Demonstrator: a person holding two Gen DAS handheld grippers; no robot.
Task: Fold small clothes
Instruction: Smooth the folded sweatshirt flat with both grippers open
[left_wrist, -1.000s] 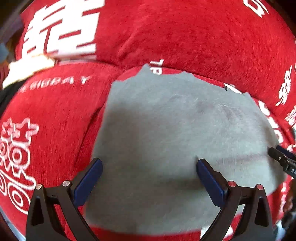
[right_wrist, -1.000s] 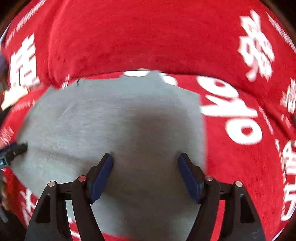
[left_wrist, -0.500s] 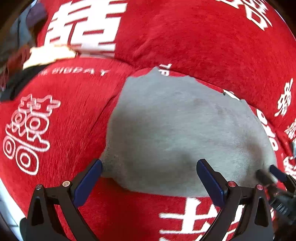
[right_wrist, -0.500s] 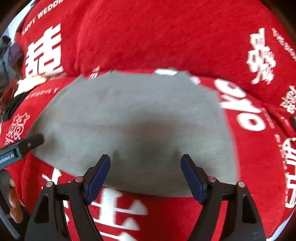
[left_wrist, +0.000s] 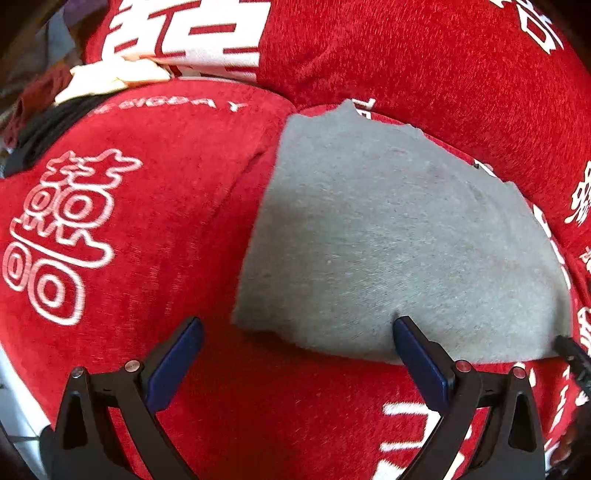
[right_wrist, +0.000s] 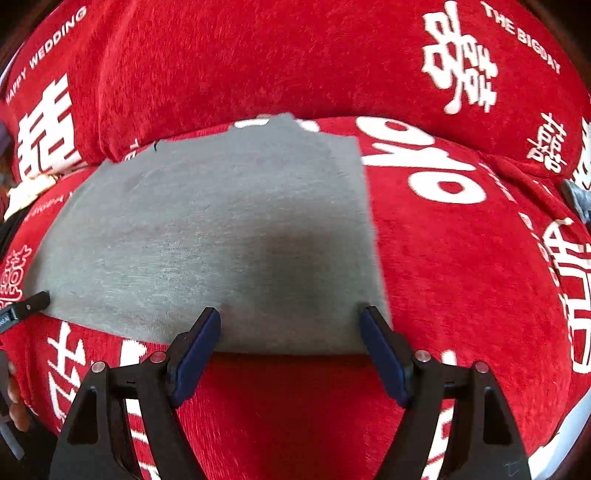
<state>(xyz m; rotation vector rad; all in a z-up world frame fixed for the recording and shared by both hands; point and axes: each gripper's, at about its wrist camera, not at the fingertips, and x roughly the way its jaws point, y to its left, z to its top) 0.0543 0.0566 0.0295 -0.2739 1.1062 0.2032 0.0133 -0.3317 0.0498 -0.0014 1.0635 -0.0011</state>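
Just ahead of right gripper (right_wrist: 290, 328), grey garment (right_wrist: 207, 236)

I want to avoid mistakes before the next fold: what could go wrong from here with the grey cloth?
1. Both the left gripper and right gripper are open at the grey cloth's near edge; closing may pinch the red plush cover too.
2. Uneven grips could skew the fold.

Grey garment (left_wrist: 399, 236) flat on red sofa (left_wrist: 155, 229)
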